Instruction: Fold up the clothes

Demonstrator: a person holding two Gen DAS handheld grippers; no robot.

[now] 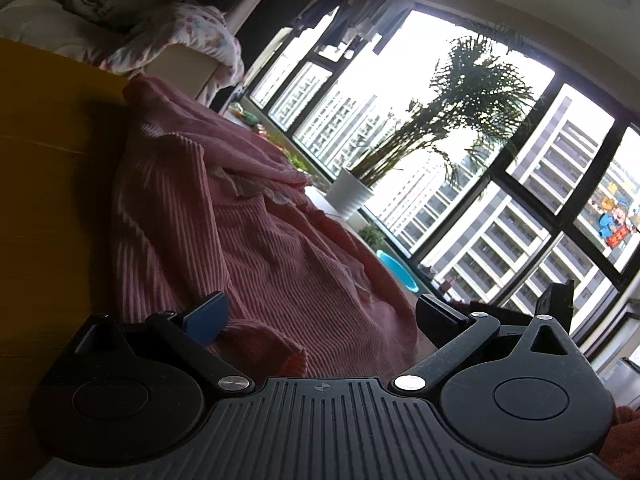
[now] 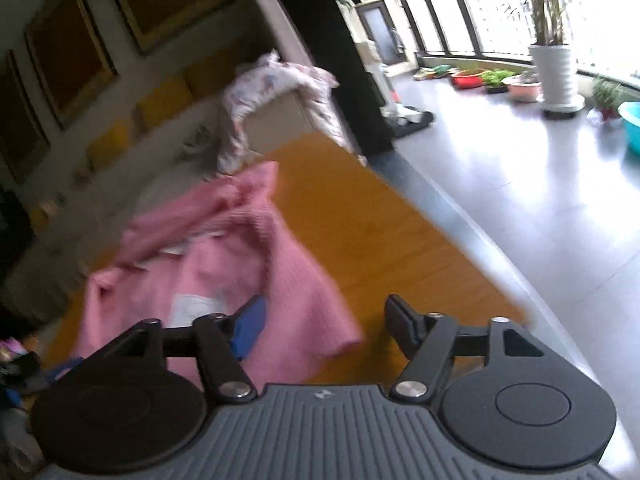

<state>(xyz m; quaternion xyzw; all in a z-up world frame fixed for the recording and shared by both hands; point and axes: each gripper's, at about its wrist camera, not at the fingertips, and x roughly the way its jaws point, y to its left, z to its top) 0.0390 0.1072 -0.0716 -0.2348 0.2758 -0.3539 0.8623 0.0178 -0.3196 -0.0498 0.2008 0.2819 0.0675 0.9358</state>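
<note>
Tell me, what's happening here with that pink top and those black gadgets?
A person is holding a pair of tongs in each hand to fold clothes. A pink sweater lies crumpled on a yellow table. Both the left tongs and the right tongs are open and gripping nothing; the left ones sit close over the sweater, the right ones hover near its edge. No fold is made yet. A floral garment hangs over a box behind.

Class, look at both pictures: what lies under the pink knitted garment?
The pink knitted garment lies crumpled on a yellow wooden tabletop, which shows all round it. Whatever sits beneath its folds is covered and cannot be seen.
</note>
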